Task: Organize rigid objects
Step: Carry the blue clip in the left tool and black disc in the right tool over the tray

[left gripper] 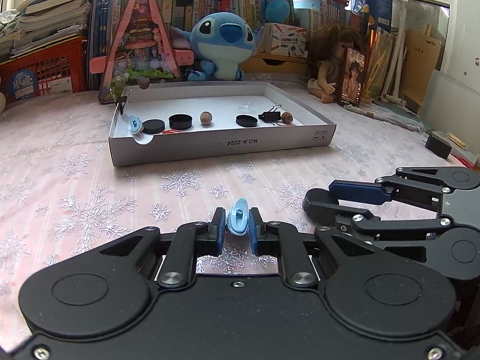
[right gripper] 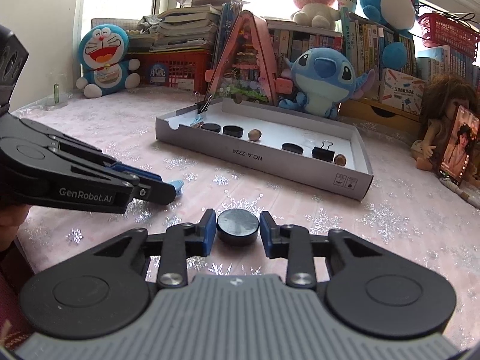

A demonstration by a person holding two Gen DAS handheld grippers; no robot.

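On the pink snowflake cloth, my left gripper (left gripper: 237, 212) is shut on a light blue plastic clip (left gripper: 238, 223); in the right wrist view that clip (right gripper: 177, 186) pokes out past the left fingertips (right gripper: 162, 190). My right gripper (right gripper: 238, 213) is shut on a black round disc (right gripper: 238, 225) that rests on the cloth. Seen from the left wrist, the right gripper (left gripper: 315, 202) lies low at the right. Ahead stands a grey cardboard tray (left gripper: 222, 147) holding another blue clip (left gripper: 135, 123), three black discs (left gripper: 180, 121), two wooden beads (left gripper: 206, 118) and a black binder clip (left gripper: 270, 115).
Behind the tray are a blue plush toy (left gripper: 223, 45), a pink triangular model house (left gripper: 141, 48), a doll (left gripper: 330, 60) with a phone (left gripper: 352, 78) leaning on it, and shelves of books. A black adapter (left gripper: 438, 147) sits at the right edge. A second binder clip (left gripper: 121, 102) grips the tray's far-left corner.
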